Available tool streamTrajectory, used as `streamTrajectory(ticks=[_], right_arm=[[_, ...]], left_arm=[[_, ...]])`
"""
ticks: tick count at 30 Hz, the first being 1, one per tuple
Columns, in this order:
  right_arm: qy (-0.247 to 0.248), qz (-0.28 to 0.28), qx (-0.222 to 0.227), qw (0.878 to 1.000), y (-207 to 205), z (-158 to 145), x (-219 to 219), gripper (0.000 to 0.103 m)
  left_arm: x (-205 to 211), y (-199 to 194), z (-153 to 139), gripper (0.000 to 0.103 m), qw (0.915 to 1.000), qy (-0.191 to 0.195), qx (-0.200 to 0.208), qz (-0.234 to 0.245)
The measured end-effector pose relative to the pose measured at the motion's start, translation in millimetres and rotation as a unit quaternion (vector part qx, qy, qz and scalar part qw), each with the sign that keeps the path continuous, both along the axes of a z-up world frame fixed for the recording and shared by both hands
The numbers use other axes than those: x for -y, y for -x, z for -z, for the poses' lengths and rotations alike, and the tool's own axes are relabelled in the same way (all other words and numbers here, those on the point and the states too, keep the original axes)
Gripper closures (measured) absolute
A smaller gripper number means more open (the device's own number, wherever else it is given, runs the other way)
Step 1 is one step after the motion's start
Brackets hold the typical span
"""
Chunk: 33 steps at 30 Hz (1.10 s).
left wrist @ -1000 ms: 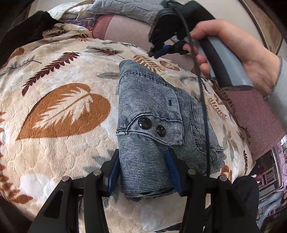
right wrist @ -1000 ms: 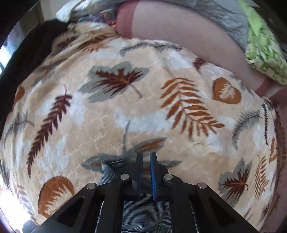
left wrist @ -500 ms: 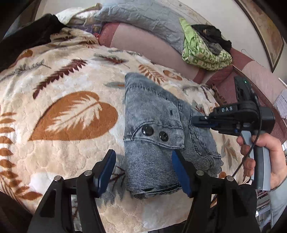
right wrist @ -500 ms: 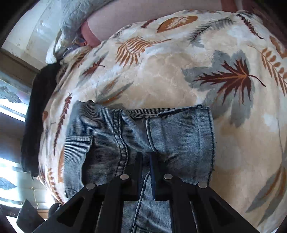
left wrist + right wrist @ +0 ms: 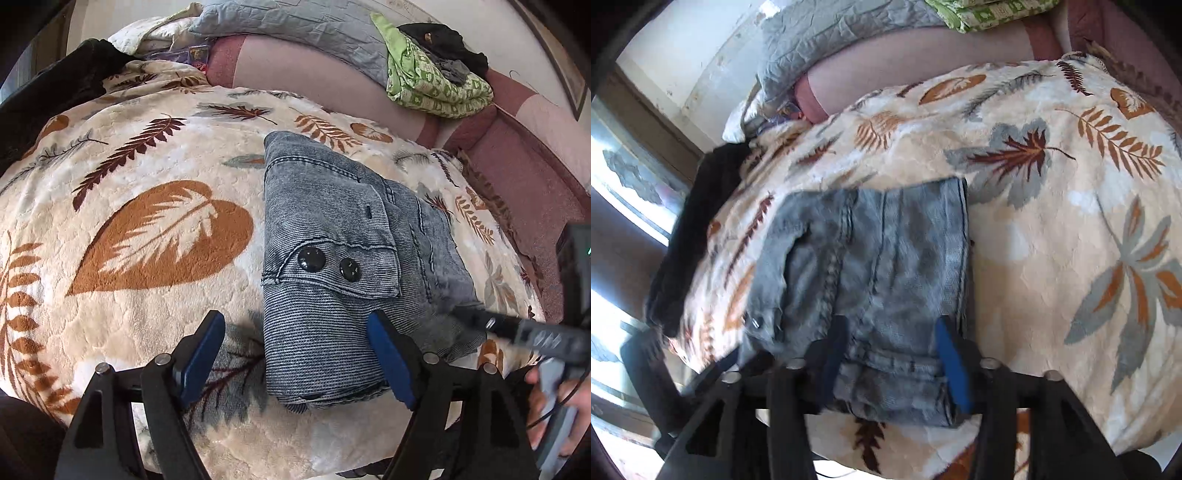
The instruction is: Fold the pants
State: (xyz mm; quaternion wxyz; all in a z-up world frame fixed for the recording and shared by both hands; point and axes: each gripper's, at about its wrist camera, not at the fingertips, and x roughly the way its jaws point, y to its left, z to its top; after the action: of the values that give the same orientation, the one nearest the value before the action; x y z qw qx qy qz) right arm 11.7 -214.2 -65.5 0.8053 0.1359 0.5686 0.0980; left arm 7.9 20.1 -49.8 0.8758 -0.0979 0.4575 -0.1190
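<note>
The blue denim pants [image 5: 332,258] lie folded into a thick packet on the leaf-print blanket, pocket flap with two black buttons on top. My left gripper [image 5: 295,350] straddles the packet's near end. Its jaws are opening; the left pad [image 5: 203,347] stands clear of the cloth. My right gripper [image 5: 894,358] hangs over the pants [image 5: 879,258] from their right side, jaws opening, denim between the blue pads but not pinched. It shows blurred as the right gripper [image 5: 480,319] at the packet's right edge, held by a hand [image 5: 554,406].
The blanket [image 5: 147,240] covers a sofa seat with a pink backrest [image 5: 314,74]. On the backrest rest a grey pillow [image 5: 295,29] and a folded green cloth [image 5: 436,88]. A black garment [image 5: 55,81] lies at the far left. A bright window [image 5: 620,221] is on the left.
My left jaws widened and came off the sides of the folded pants. The right gripper swung from the pants' far end round to their right side, and its shut jaws sprang apart.
</note>
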Motion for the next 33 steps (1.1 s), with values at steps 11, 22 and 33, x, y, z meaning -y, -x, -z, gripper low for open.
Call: streamTrajectory(ticks=[11, 22, 33], right_arm=[[-0.122, 0.085, 0.073, 0.986, 50, -2, 55, 0.031], [-0.205, 0.118, 0.081, 0.968, 46, -3, 78, 0.028], [-0.241, 0.076, -0.005, 0.967, -21, -4, 87, 0.025]], left_arm=[[13, 1, 2, 0.021, 0.9990, -0.044, -0.008, 0.006], [26, 10, -50, 0.021, 0.9899, -0.131, 0.052, -0.010], [13, -16, -48, 0.021, 0.9927, -0.113, 0.035, -0.020]])
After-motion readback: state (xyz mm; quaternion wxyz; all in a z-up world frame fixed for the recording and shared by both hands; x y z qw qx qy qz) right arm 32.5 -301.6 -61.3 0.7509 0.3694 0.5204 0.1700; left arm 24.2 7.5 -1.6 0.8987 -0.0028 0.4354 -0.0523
